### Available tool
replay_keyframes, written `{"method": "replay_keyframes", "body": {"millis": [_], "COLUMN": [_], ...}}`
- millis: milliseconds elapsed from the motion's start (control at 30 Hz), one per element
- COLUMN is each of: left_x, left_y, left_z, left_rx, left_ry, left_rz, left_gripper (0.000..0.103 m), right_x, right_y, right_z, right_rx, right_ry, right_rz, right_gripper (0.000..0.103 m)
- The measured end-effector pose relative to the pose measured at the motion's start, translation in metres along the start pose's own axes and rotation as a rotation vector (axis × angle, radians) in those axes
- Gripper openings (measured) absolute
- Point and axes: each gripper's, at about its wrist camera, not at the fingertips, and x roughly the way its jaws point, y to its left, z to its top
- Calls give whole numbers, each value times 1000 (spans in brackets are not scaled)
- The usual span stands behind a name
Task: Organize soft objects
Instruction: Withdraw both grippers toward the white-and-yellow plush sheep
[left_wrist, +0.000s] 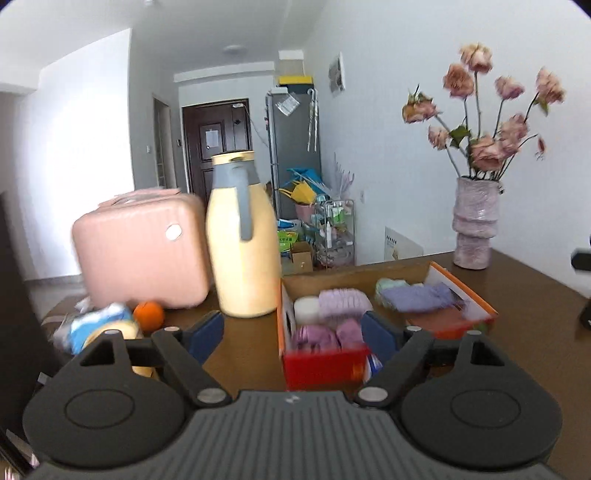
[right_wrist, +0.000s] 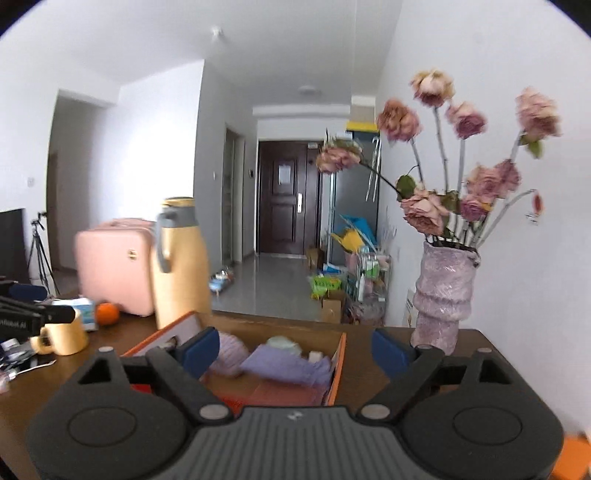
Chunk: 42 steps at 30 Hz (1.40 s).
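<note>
An open orange-and-red cardboard box (left_wrist: 461, 286) sits on the brown table and holds soft items. Inside are pale purple rolls (left_wrist: 345, 301), a white roll (left_wrist: 306, 308), a lavender folded cloth (left_wrist: 417, 297) and a pale green piece (left_wrist: 391, 286). My left gripper (left_wrist: 291, 332) hangs open just above the box's near left part, nothing between its blue pads. In the right wrist view the same box (right_wrist: 341, 354) shows the lavender cloth (right_wrist: 291, 365) and a purple roll (right_wrist: 231, 350). My right gripper (right_wrist: 295, 350) is open over it and empty.
Left of the box stand a cream thermos jug (left_wrist: 242, 240) and a pink hard case (left_wrist: 140, 251), with an orange (left_wrist: 148, 315) and a blue-white packet (left_wrist: 96, 325) in front. A vase of dried roses (left_wrist: 474, 229) stands behind the box on the right. A yellow mug (right_wrist: 64, 336) sits at the left.
</note>
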Motion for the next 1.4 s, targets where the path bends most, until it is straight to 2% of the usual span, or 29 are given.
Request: {"method": "replay_keyframes", "body": {"millis": [133,233,367,567,767,1000,1200,1400], "left_x": [-60,-90,-115,-132,-128,-106,-67,-13], "left_y": [8,8,-2,-6,-9,-13,-23,-35], "left_z": [-42,-67,-96,-120,-118,-116,-116,-114], "left_rx": [-70,-66,-18,-28,-24,-23,-12,-4], "left_ry": [-25,-31,7,17,18,52,104,166], "left_rz": [25,20,3,-35,-43,-55,-78,-105], "left_gripper": [87,93,94,95,95,95,95,95], "right_x": [-68,-102,-134,-165,-167,-154,-118,-56], "right_y": [24,40,63,88,89,82,78,68], "right_z": [-47,-79,-115,-148,-151,-150,-151,-146], "right_rx": [-2,48,97,125,124,150,161,196], "right_ry": [-19,-1,43,70,89,108,158,206], "right_rz": [-6,-8,-25,-20,-30,-39,-25,-25], "right_gripper": [89,90,90,90,90,90,90,90]}}
